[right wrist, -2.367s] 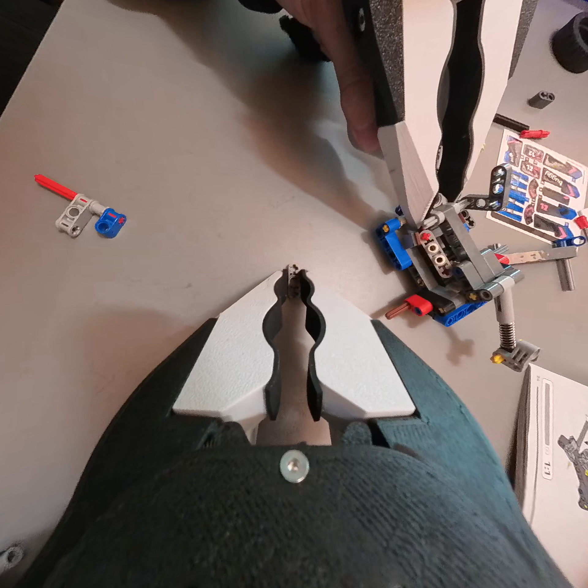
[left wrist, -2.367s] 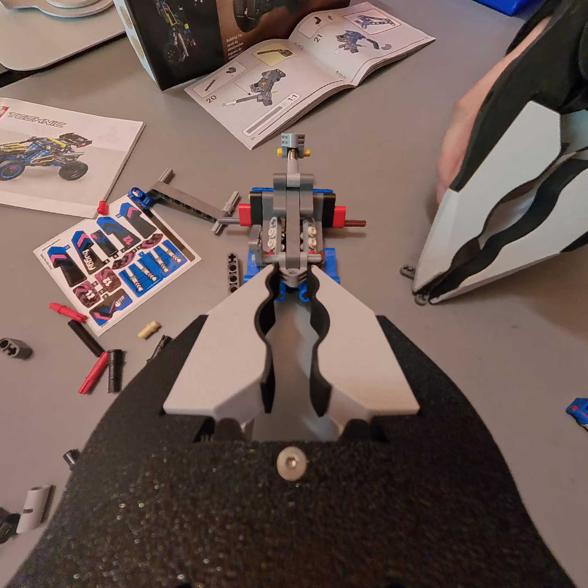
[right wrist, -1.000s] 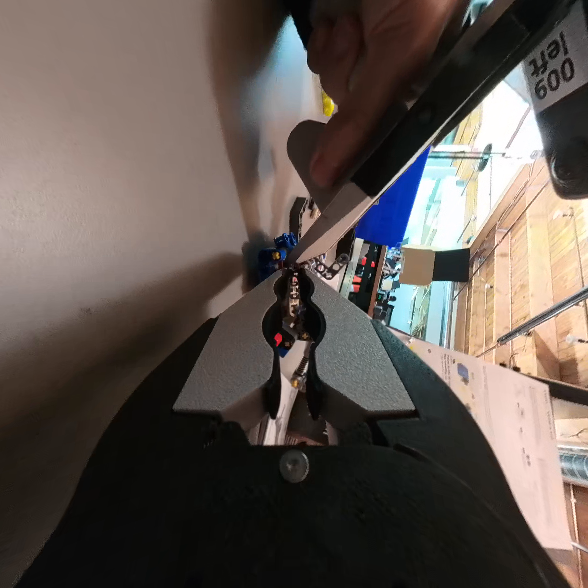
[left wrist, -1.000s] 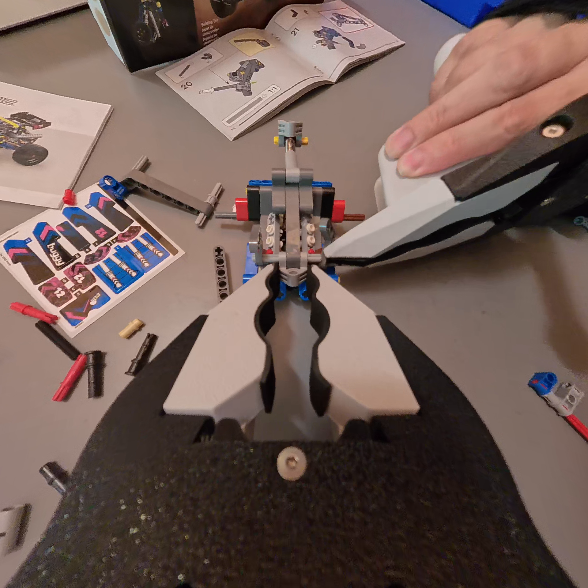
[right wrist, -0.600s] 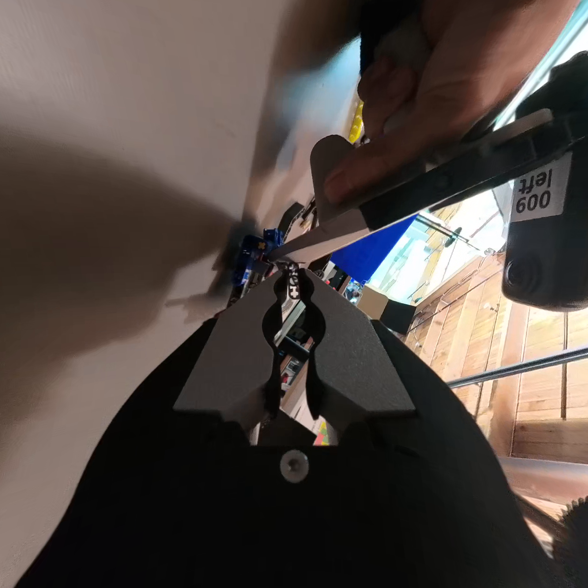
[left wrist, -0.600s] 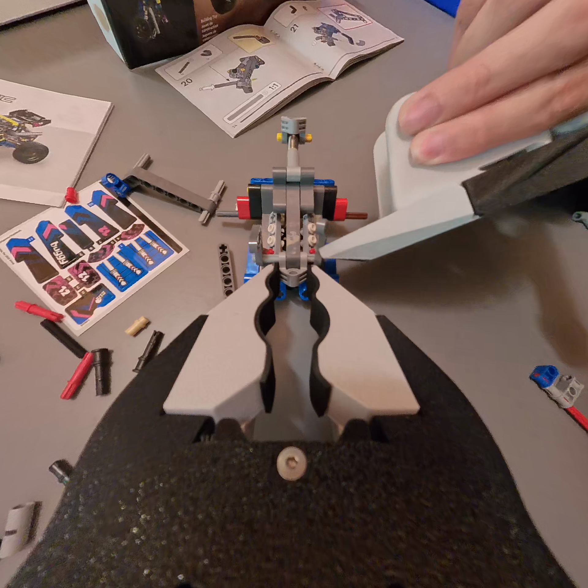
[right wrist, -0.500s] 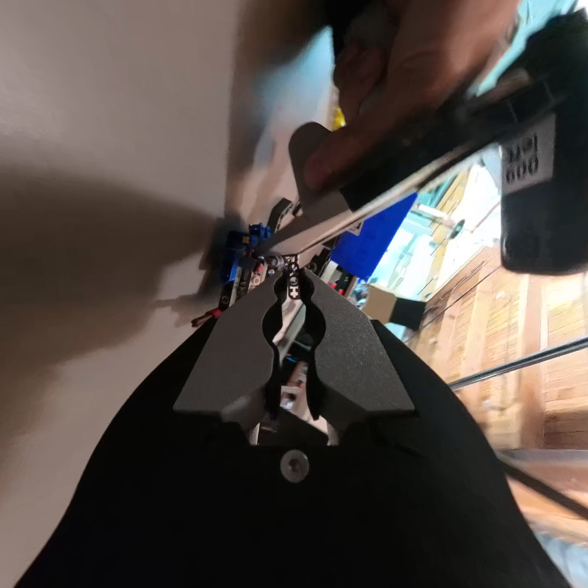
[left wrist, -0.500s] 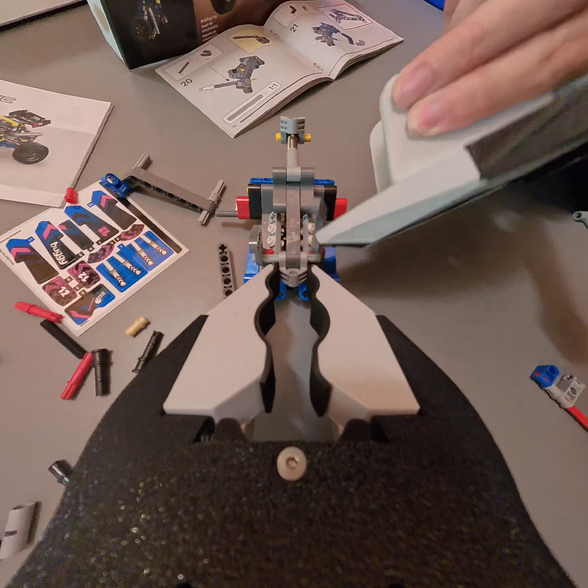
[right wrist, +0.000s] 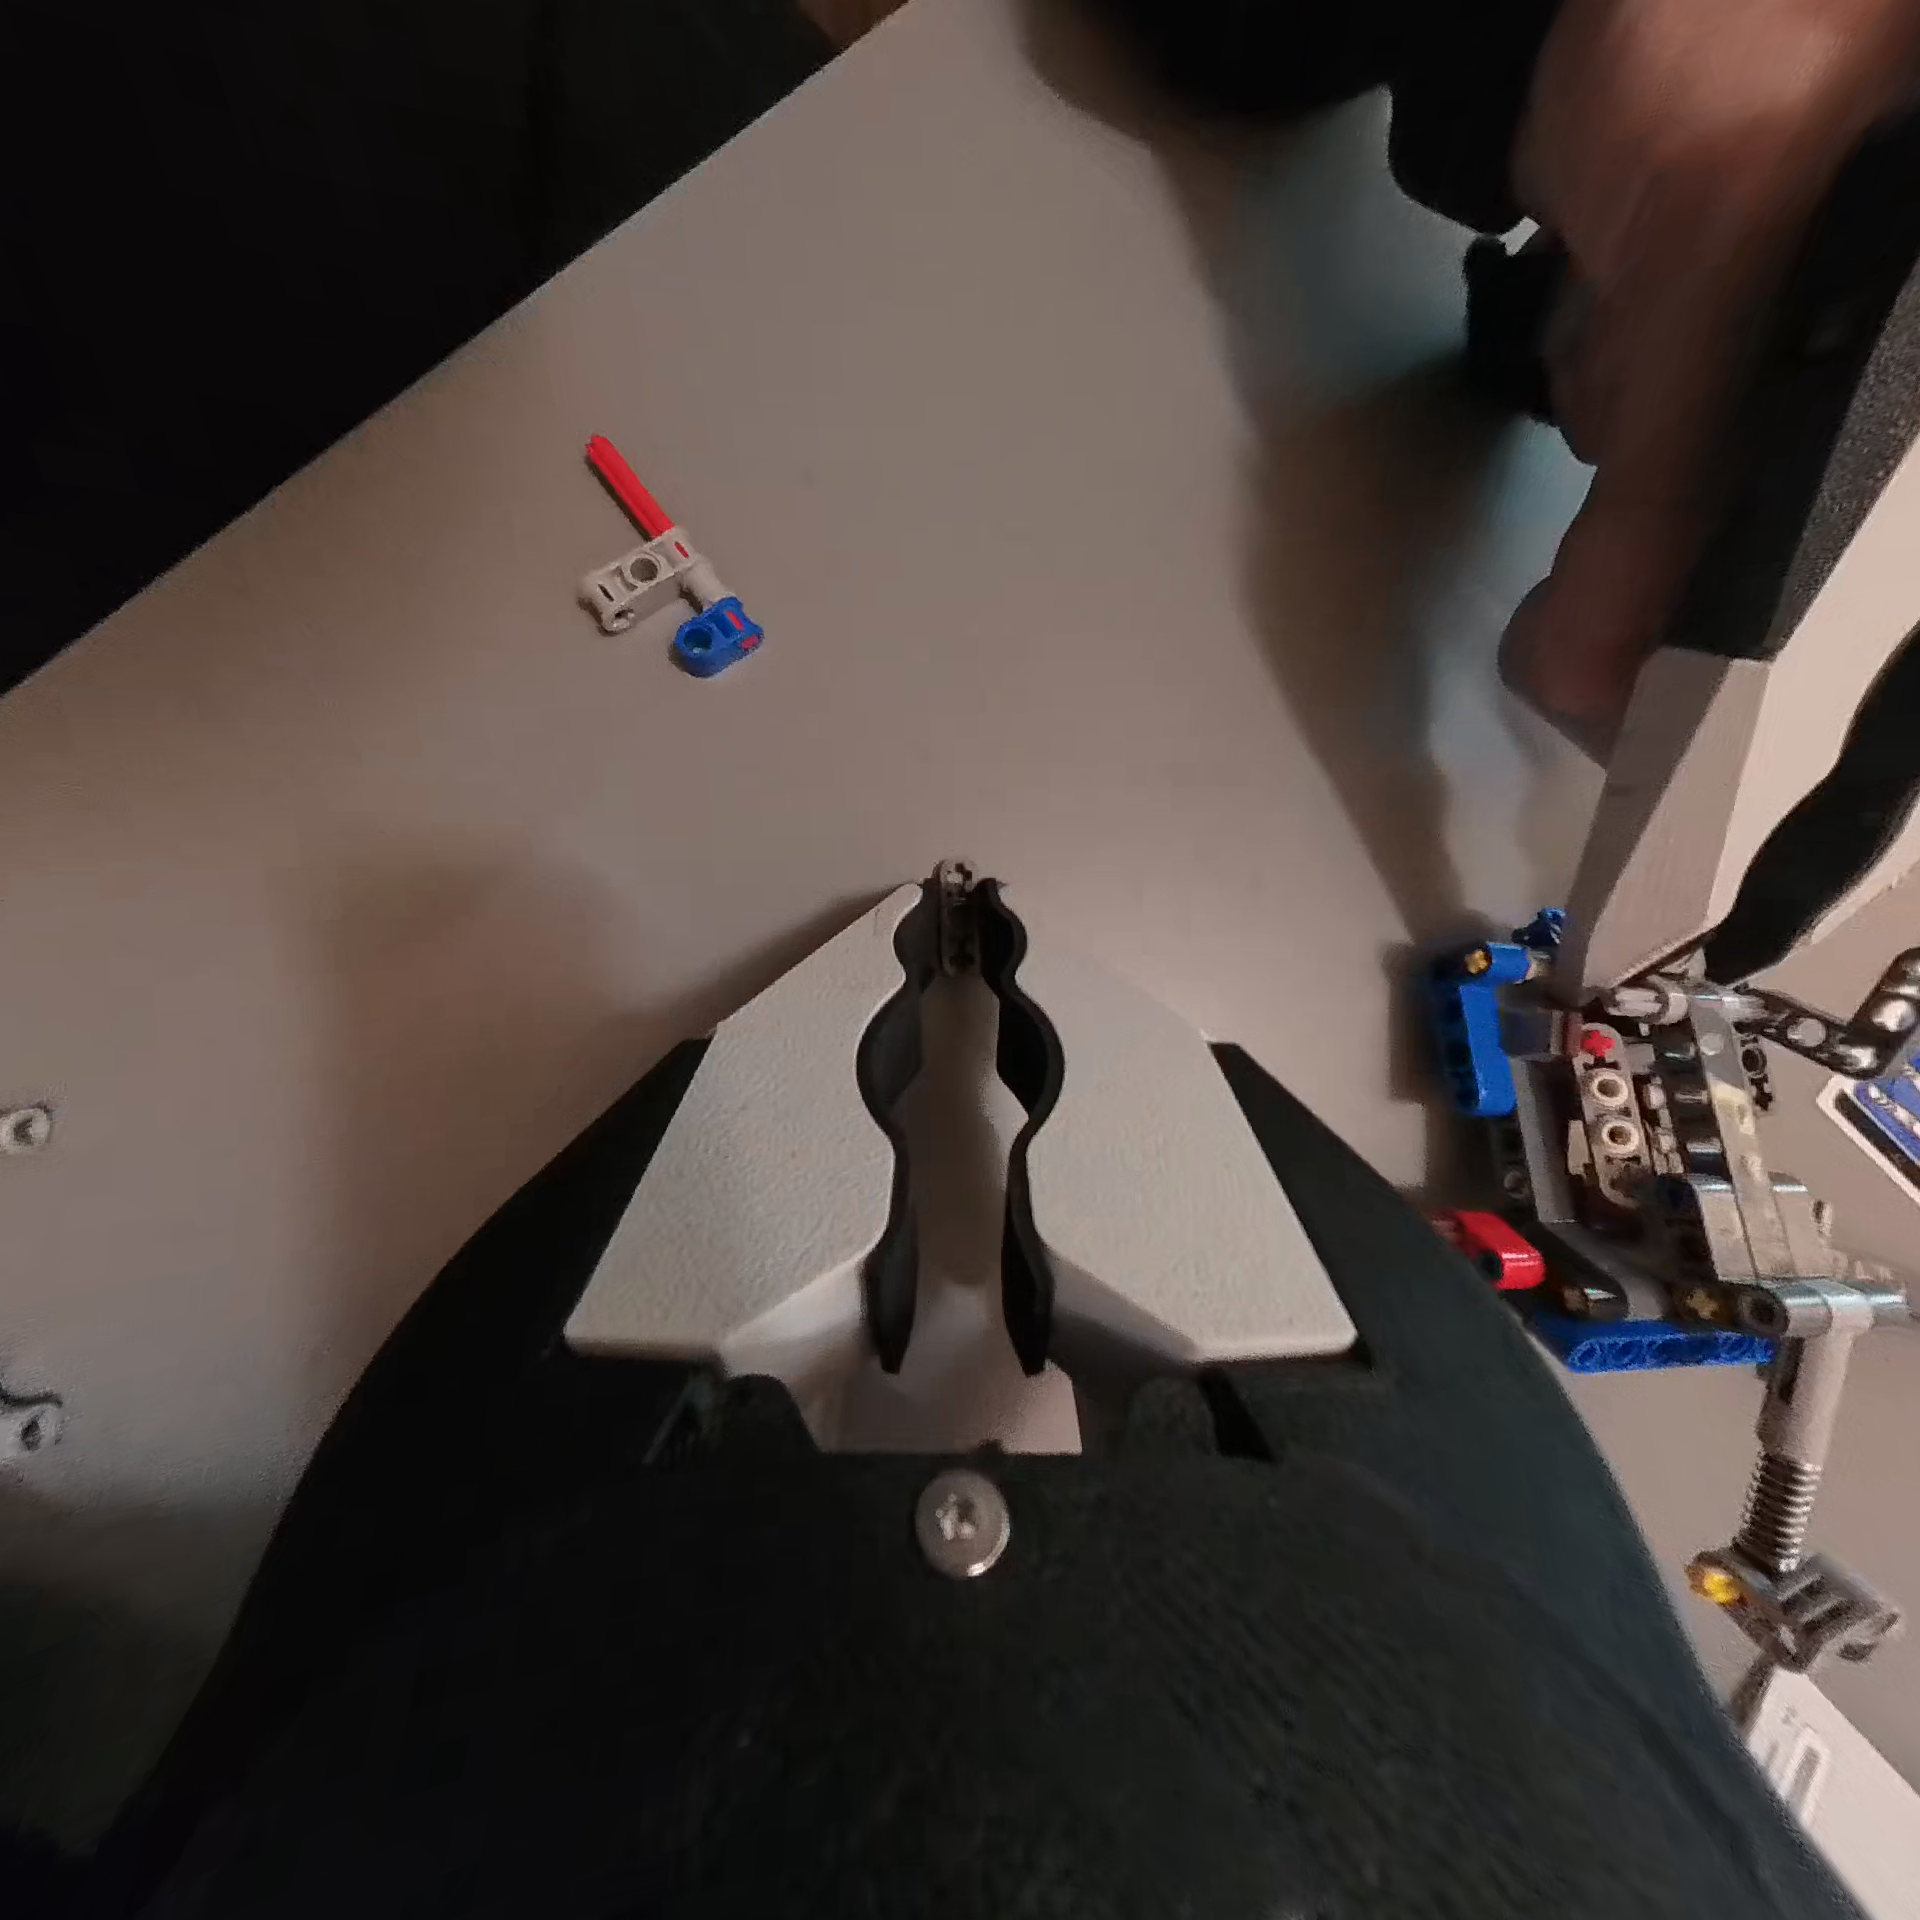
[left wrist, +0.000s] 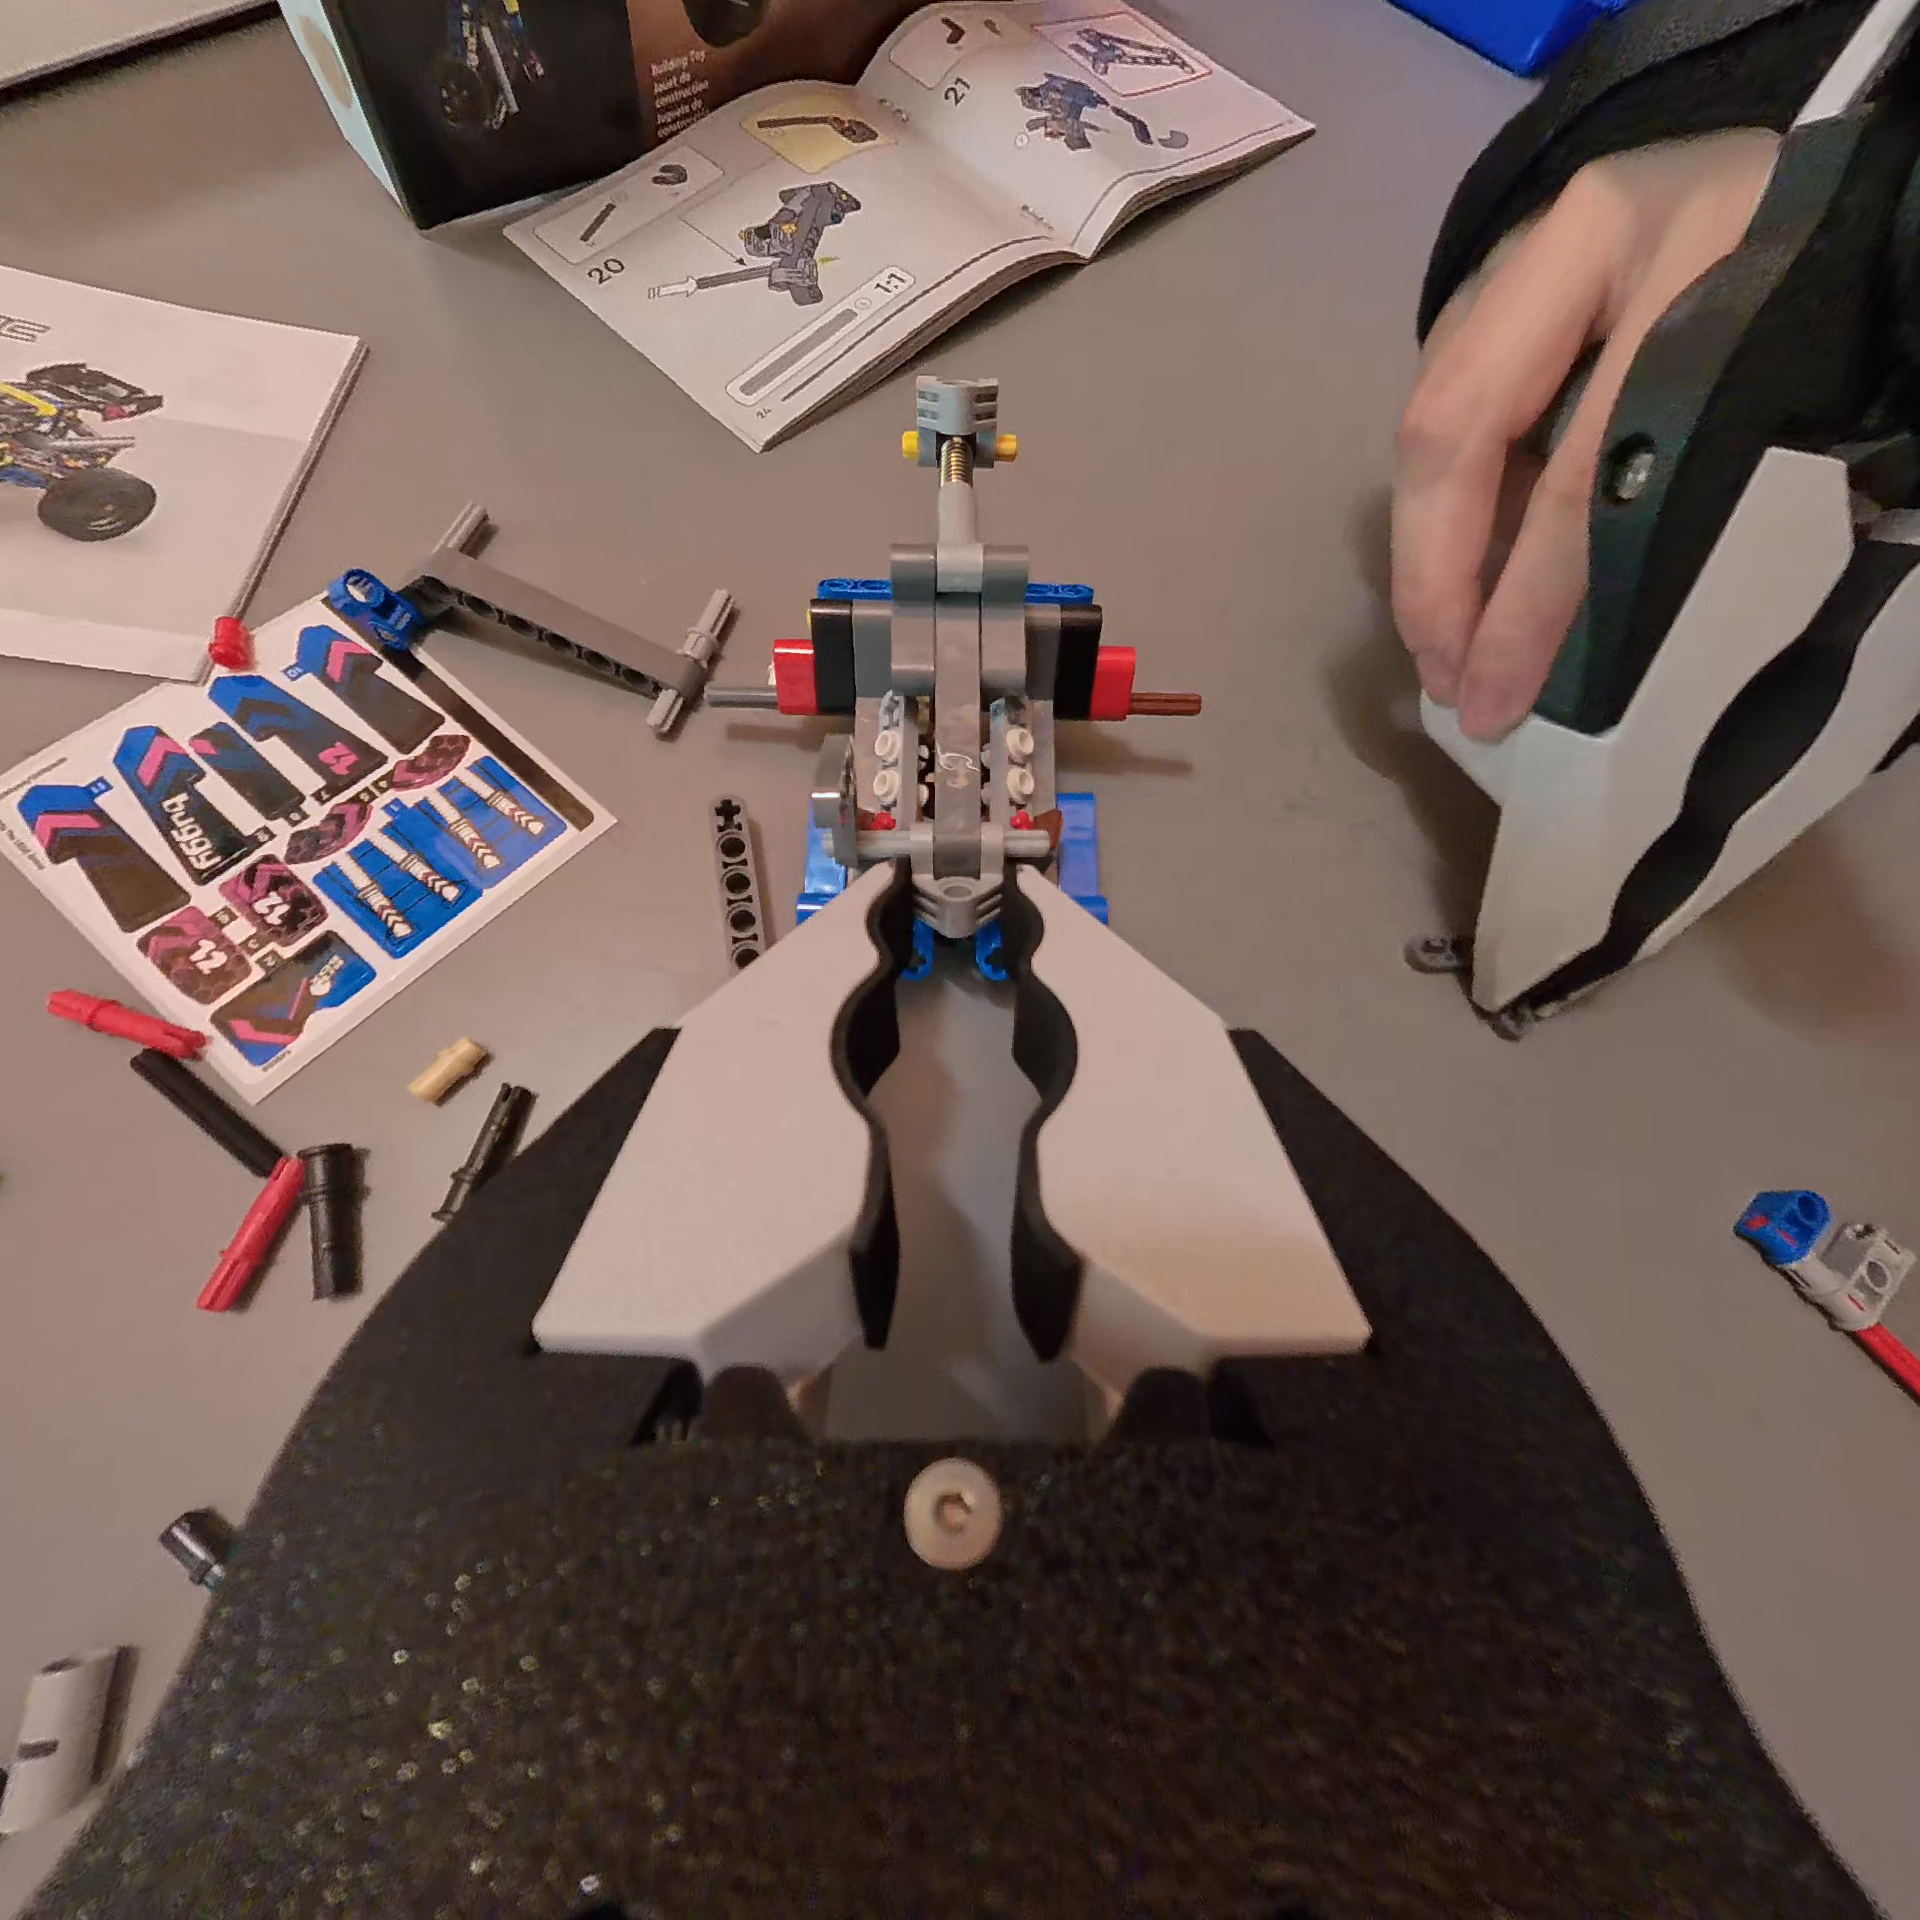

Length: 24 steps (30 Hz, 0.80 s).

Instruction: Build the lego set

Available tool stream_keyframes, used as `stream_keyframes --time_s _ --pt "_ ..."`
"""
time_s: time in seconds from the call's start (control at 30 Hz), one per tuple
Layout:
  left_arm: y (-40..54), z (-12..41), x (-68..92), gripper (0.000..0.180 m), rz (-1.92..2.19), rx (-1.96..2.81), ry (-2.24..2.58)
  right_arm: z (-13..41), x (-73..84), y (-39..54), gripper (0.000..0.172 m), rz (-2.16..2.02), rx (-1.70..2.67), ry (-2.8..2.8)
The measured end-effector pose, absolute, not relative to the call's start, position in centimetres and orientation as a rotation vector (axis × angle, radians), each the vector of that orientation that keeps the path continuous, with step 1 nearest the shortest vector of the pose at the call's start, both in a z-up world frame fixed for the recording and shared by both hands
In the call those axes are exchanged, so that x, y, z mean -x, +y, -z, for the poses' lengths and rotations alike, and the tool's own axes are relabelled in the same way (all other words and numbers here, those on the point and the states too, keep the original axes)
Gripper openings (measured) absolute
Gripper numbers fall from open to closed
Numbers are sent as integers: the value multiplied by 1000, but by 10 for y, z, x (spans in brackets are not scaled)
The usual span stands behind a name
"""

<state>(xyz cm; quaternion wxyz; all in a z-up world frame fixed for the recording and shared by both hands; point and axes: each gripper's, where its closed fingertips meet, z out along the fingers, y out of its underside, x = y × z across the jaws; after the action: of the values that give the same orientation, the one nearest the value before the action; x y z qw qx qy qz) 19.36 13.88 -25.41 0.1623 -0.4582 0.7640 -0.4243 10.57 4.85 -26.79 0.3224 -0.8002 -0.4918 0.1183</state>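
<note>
Grey table (left wrist: 1299,1091) | left claw (left wrist: 954,904) clamps brick model (left wrist: 951,675) | right claw (right wrist: 956,899) pinches small beam (dark) (right wrist: 951,914)

A big grey table (left wrist: 1351,1195) fills almost all of both views. Its top is flat and smooth, with a few soft dark shadows on it. In the right wrist view the same table (right wrist: 935,468) looks paler, more cream than grey, and light falls on its middle. Its far edge runs slanted across the top left corner. Past that edge it is very dark (right wrist: 260,208), and nothing can be made out there.
</note>
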Motion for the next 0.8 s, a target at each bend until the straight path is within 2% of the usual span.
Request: stream_keyframes --time_s 0.07,0.27,0.37,0.5,0.67,0.8 --pt "139 254 -194 13 1213 1309 2180 268 -105 51 4 -288 2079 -1284" --pt "139 254 -193 13 1205 1301 2181 255 -114 43 24 -309 2214 -1124" --pt "139 254 -193 13 1208 1303 2181 249 -123 37 26 -310 2320 -927" --pt "139 254 -193 13 1210 1305 2181 251 -140 39 18 -267 2507 -468" --pt "139 254 -193 13 1210 1305 2181 239 -128 49 17 -187 2462 -28" --pt "139 254 -193 13 1206 1300 2182 262 -124 39 30 0 2565 39"
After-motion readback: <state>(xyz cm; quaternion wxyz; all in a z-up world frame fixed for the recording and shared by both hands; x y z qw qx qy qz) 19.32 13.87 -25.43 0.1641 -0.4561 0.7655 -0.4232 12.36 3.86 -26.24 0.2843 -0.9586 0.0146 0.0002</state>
